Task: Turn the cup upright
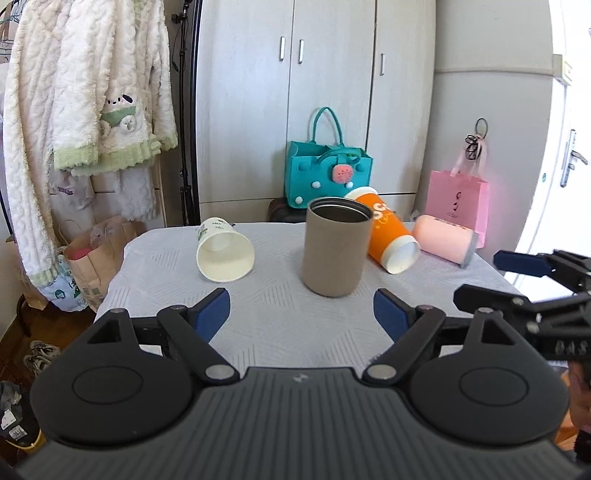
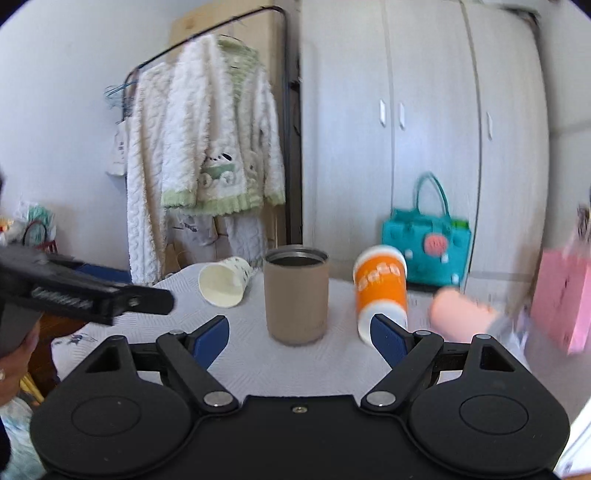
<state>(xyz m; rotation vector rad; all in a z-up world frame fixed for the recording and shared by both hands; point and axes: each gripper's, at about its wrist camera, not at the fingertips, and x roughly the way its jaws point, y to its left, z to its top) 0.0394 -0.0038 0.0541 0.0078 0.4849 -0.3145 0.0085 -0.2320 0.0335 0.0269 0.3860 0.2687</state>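
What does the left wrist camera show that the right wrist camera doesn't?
Only the left wrist view shows the door handle, the brown paper bag on the floor, and the pink cup sharply, lying on its side.

Only the right wrist view shows the curved top of the clothes rail.

Both show the table with the upright tan cup, the white paper cup and the orange cup on their sides, the teal bag, the pink bag, and the fleecy white clothes.
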